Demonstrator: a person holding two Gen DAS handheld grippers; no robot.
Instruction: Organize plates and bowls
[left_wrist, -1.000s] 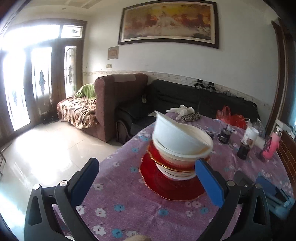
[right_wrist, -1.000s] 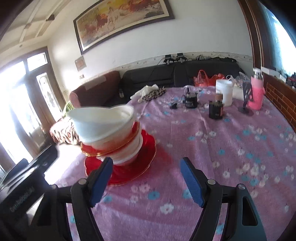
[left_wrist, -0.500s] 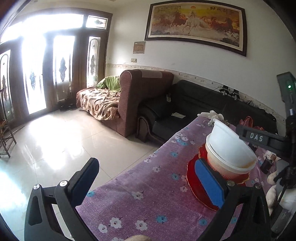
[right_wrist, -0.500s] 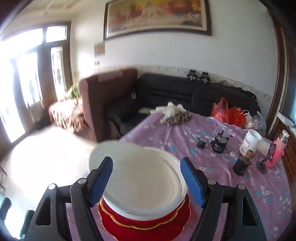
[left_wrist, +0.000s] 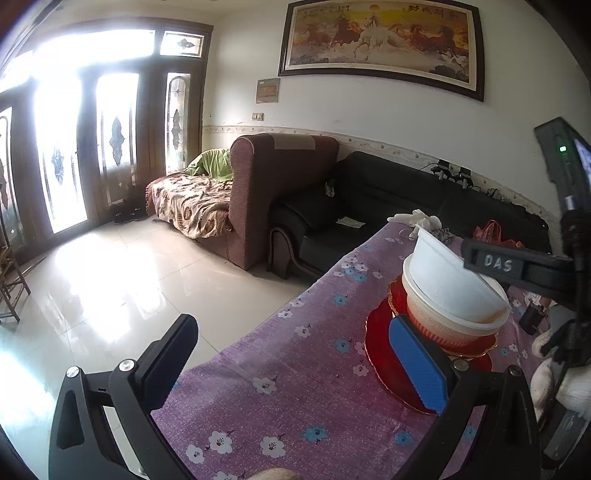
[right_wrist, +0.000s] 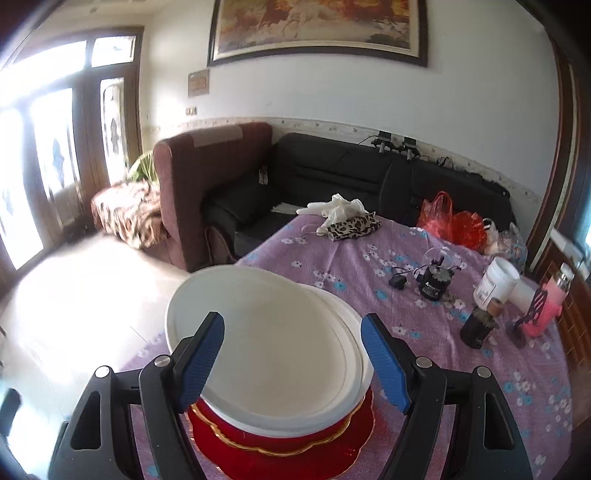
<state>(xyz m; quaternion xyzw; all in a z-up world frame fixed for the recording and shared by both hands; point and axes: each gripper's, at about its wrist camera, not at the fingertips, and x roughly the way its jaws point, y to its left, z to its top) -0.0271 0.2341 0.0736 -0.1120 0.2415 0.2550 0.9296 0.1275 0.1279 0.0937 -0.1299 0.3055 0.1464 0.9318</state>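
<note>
A stack of dishes stands on the purple floral tablecloth (left_wrist: 295, 406): a wide red plate (left_wrist: 380, 339) at the bottom, a bowl with an orange pattern (left_wrist: 436, 328) above it, and a tilted white bowl (left_wrist: 447, 280) on top. My left gripper (left_wrist: 295, 362) is open and holds nothing; the stack sits just beyond its right fingertip. My right gripper (right_wrist: 291, 362) hovers open over the white bowl (right_wrist: 273, 350), its blue pads above the bowl's mouth. Red plates (right_wrist: 280, 461) show beneath the bowl. In the left wrist view, the right gripper's labelled finger (left_wrist: 498, 262) hangs over the bowl's far rim.
Far right on the table are a white jar (right_wrist: 496, 284), a pink bottle (right_wrist: 550, 310), a dark small jar (right_wrist: 478, 328), a black gadget (right_wrist: 434, 282) and a red bag (right_wrist: 454, 221). A leopard pouch (right_wrist: 354, 227) lies at the back. The table's left edge drops to tiled floor.
My right gripper swung in from the stack's right side to above the stack and rolled level. The left gripper shifted left, so the stack now sits at its right finger.
</note>
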